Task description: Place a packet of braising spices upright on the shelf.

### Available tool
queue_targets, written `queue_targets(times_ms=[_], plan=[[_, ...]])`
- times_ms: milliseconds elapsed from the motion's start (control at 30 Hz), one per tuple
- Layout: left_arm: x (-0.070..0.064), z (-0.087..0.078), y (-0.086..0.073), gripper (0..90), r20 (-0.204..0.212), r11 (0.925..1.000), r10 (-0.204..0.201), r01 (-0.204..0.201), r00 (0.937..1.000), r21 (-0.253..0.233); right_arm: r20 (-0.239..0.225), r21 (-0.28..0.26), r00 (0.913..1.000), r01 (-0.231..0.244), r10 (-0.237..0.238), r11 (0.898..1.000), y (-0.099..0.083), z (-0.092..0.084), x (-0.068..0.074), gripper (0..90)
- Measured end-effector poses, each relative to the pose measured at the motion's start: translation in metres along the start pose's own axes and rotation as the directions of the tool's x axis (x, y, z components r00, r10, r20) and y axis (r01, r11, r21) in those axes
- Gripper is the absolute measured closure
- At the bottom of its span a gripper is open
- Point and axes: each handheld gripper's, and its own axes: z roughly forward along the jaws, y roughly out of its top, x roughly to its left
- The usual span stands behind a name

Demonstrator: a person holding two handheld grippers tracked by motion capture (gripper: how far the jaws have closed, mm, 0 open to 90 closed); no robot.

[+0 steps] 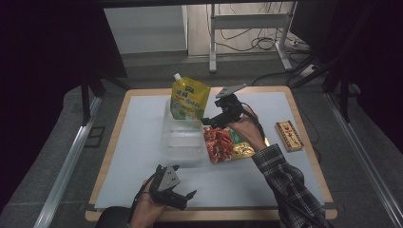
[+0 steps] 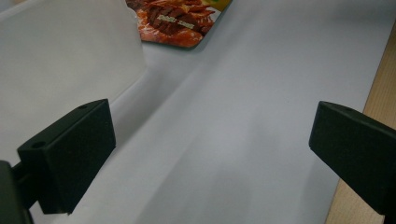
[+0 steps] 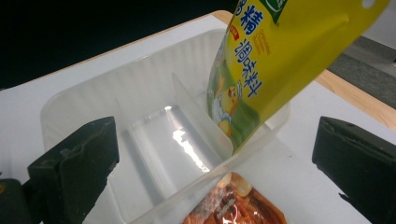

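Yellow pouch (image 1: 189, 99) upright in the far compartment of a clear tray (image 1: 181, 143), centre of frame. Right gripper (image 1: 215, 119) just right of it, jaws spread, empty. Red snack packet (image 1: 218, 145) flat against the tray's right wall, gold packet (image 1: 243, 150) beside it. Small box (image 1: 289, 135) well apart at right. Left gripper (image 1: 183, 197) at bottom edge, jaws spread over bare white mat (image 1: 142, 123).

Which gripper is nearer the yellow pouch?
Right. The right gripper hovers just beside the yellow pouch standing in the clear tray; the left gripper sits at the table's near edge.
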Motion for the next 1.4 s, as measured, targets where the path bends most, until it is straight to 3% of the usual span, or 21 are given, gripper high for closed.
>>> queue_targets(times_ms=[333,567,700,1033,1200,1400], plan=[[0.000,-0.001,0.000,0.2,-0.016,1.0000,0.001,-0.001,0.9999,-0.008,-0.012,-0.013,0.9999,0.012,-0.012,1.000,-0.021,-0.015,0.008,0.6],[0.000,-0.002,0.000,0.2,-0.022,0.9999,0.000,0.000,0.9998,-0.017,0.014,0.007,0.9981,0.060,-0.060,0.998,-0.037,-0.025,0.014,0.7],[0.000,-0.001,0.001,0.2,-0.025,0.9999,0.001,-0.001,0.9997,-0.015,0.010,-0.002,0.9983,0.058,-0.058,0.998,-0.048,-0.029,0.015,0.7],[0.001,-0.003,0.000,0.2,-0.028,0.9998,-0.001,0.000,0.9996,-0.020,0.046,0.037,0.9971,0.060,-0.062,0.998,-0.065,-0.035,0.006,1.1],[0.001,-0.003,0.000,0.2,-0.029,0.9999,0.006,-0.006,0.9996,-0.015,0.020,0.042,0.9992,0.034,-0.035,0.999,-0.072,-0.041,0.001,3.0],[0.000,-0.002,0.000,0.2,-0.027,0.9999,0.005,-0.005,0.9996,-0.014,0.055,0.054,0.9984,0.009,-0.012,0.998,-0.082,-0.050,-0.006,3.1]])
